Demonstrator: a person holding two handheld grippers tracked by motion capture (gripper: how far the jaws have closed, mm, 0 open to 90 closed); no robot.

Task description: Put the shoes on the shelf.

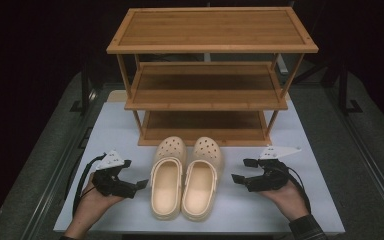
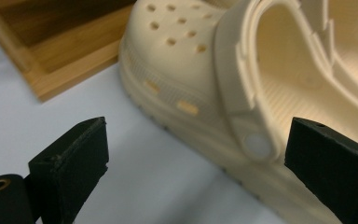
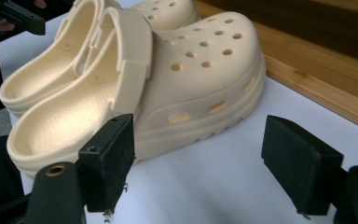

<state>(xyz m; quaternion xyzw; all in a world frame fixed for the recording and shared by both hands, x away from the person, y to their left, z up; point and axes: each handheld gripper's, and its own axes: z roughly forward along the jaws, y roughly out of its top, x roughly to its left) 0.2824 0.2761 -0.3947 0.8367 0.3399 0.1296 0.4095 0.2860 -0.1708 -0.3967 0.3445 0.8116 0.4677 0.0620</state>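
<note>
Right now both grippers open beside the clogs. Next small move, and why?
Probably ease the left gripper inward onto the left clog: its jaws stand open with the clog's side wall just ahead, nothing held, and the rack shelves sit bare behind.

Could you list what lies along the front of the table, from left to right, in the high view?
Left tongs → left clog → right clog → right tongs, with the wooden shoe rack standing behind them.
</note>
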